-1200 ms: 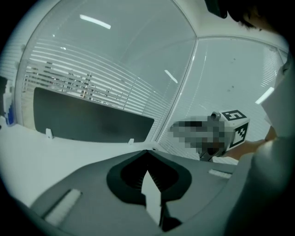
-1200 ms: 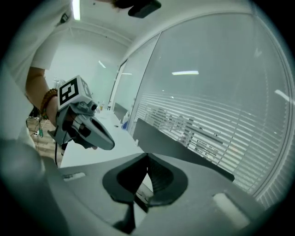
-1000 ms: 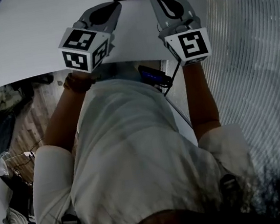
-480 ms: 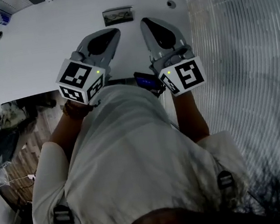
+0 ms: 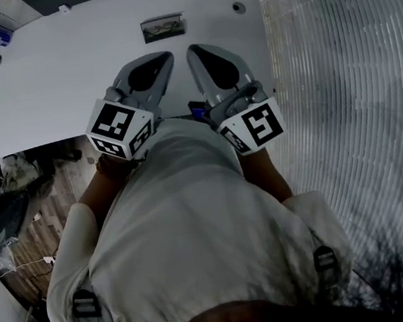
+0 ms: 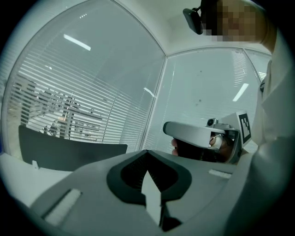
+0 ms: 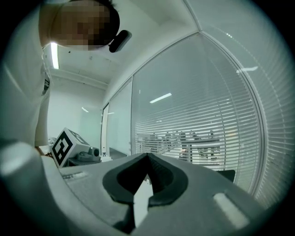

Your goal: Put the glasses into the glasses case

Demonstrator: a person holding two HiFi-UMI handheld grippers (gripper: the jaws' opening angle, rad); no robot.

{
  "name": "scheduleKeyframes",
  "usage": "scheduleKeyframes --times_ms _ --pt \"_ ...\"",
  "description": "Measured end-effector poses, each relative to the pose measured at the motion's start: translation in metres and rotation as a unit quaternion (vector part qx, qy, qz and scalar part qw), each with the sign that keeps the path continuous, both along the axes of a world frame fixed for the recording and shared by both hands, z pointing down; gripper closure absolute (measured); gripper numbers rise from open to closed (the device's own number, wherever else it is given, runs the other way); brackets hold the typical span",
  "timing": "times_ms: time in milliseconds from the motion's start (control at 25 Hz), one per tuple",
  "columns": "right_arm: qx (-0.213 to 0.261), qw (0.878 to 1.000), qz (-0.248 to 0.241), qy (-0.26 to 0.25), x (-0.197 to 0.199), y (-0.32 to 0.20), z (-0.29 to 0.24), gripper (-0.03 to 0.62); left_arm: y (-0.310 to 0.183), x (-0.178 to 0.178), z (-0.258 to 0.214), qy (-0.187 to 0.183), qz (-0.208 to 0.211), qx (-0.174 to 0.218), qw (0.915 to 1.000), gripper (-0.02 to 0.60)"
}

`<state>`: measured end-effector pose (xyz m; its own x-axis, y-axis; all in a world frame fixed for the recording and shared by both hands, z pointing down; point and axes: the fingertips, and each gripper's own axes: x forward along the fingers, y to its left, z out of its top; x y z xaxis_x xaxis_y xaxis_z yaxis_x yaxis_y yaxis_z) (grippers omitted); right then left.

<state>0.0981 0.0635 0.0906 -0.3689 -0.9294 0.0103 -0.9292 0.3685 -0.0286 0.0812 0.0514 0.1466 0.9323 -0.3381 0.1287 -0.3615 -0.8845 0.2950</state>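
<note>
The white table fills the top of the head view. The person's arms are bent, and both claws are held up close to the chest, side by side, pointing at the table's far edge. The left claw is closed with nothing in it. The right claw is closed and empty too. The open glasses case sits by the far edge, apart from them. The glasses seem to lie inside it.

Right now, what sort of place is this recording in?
Probably an office or lab meeting room: a large white rounded table, glass partition walls covered by horizontal slatted blinds, and long strip ceiling lights.
</note>
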Motion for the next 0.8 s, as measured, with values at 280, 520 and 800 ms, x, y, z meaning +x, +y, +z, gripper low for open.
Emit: scheduleKeyframes --times_ms 280,520,800 --pt "0.002 1.0 0.005 0.001 0.001 -0.006 -0.003 0.594 -0.014 -0.008 -0.006 -0.004 -0.007 0.013 0.9999 0.581" --pt "0.002 1.0 0.001 0.003 0.001 -0.01 -0.003 0.594 -0.021 -0.012 -0.006 -0.003 -0.015 0.012 0.9998 0.581" --pt "0.004 1.0 0.001 0.0 0.005 0.001 0.009 0.594 -0.01 -0.007 0.006 -0.008 -0.013 0.013 0.9998 0.581"
